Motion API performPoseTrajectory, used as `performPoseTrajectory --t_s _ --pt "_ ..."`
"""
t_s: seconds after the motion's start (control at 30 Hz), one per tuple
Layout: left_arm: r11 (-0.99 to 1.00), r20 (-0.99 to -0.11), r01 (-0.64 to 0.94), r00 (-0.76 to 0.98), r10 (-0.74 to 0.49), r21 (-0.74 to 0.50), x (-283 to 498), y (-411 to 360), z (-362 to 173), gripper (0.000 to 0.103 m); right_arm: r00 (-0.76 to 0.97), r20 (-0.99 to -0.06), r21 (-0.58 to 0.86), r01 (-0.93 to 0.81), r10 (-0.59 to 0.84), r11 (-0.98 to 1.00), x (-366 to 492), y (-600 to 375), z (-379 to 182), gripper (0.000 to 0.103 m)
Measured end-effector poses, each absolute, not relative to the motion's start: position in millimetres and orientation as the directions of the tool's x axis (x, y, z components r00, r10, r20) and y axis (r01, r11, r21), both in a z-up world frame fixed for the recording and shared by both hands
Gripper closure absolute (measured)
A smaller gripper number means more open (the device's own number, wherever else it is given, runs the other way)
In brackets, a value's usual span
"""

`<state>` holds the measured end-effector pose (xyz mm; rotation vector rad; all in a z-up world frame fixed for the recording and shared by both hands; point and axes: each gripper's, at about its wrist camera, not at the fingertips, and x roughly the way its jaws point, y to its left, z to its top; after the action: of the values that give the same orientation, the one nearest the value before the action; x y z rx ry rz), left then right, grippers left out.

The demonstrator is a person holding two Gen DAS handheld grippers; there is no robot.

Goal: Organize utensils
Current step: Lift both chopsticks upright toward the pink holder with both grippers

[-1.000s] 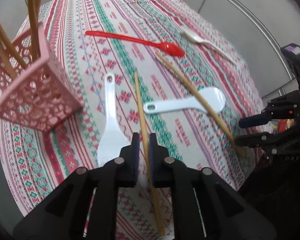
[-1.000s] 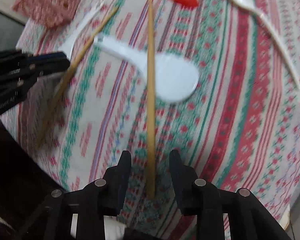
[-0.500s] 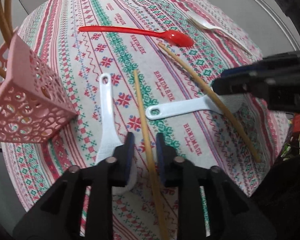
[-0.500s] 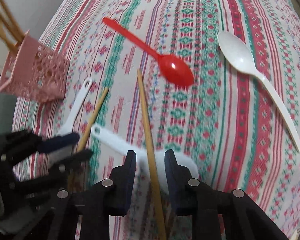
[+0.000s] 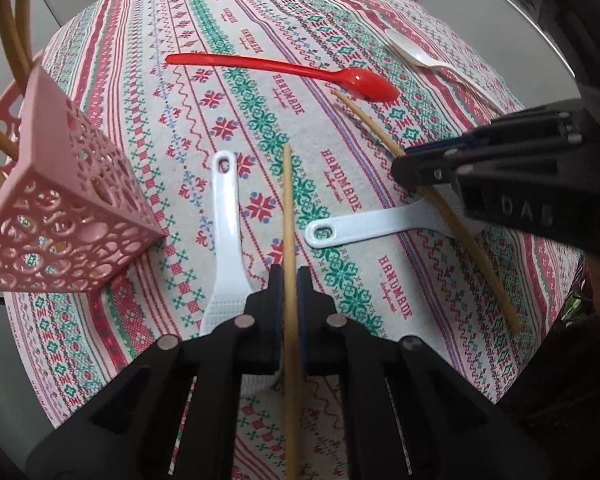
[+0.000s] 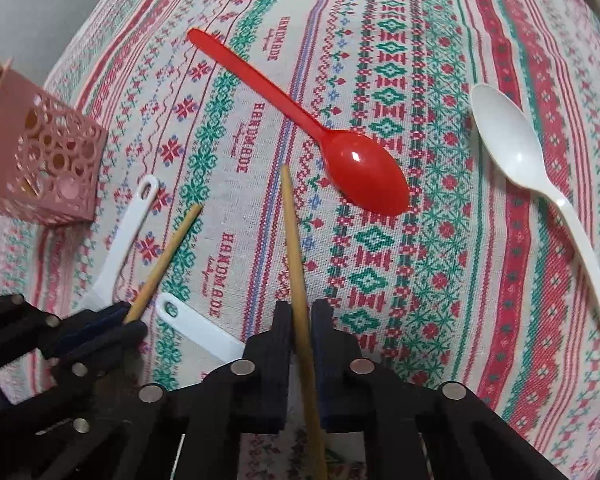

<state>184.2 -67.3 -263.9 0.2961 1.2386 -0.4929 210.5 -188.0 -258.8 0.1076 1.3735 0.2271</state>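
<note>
Both tongs are clamping down on thin stuff right now. The left tongs (image 5: 289, 280) are closing on a long, thin wooden chopstick (image 5: 287, 208), which is sitting right between the pads, and the right tongs (image 6: 301, 316) are already clenched on a second wooden chopstick (image 6: 292, 232) that's lying across the white plastic rice paddle (image 5: 364, 228).

Tip for this step: I'd be lifting straight up and slowly, since a round stick is going to want to swivel in flat pads. Grabbing nearer the middle would be helping with that.

The pink perforated plastic basket (image 5: 68, 232) is standing at the left side of the bench (image 5: 380, 280), well apart, already holding some sticks. The red plastic spoon (image 6: 320, 136) and white plastic spoon (image 6: 540, 184) are waiting farther out.
</note>
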Motion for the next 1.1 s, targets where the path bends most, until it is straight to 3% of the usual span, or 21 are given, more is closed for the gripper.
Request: performPoseTrajectory --t_s 0.57,0.8,1.1 --pt "0.855 -0.845 0.501 0.394 -0.362 -0.133 161 -37 -188 0.096 0.387 -0.885 0.250 -0.072 0.258 0.966 164 -208 -185 0.097" --pt "0.844 -0.728 0.508 0.512 -0.456 -0.171 148 -20 -138 0.096 0.522 -0.811 0.262 -0.079 0.264 0.962 142 -213 -134 0.097" --pt "0.857 -0.498 0.484 0.706 -0.503 -0.180 143 21 -73 0.096 0.661 -0.699 0.287 -0.093 0.275 0.953 132 -213 -79 0.097"
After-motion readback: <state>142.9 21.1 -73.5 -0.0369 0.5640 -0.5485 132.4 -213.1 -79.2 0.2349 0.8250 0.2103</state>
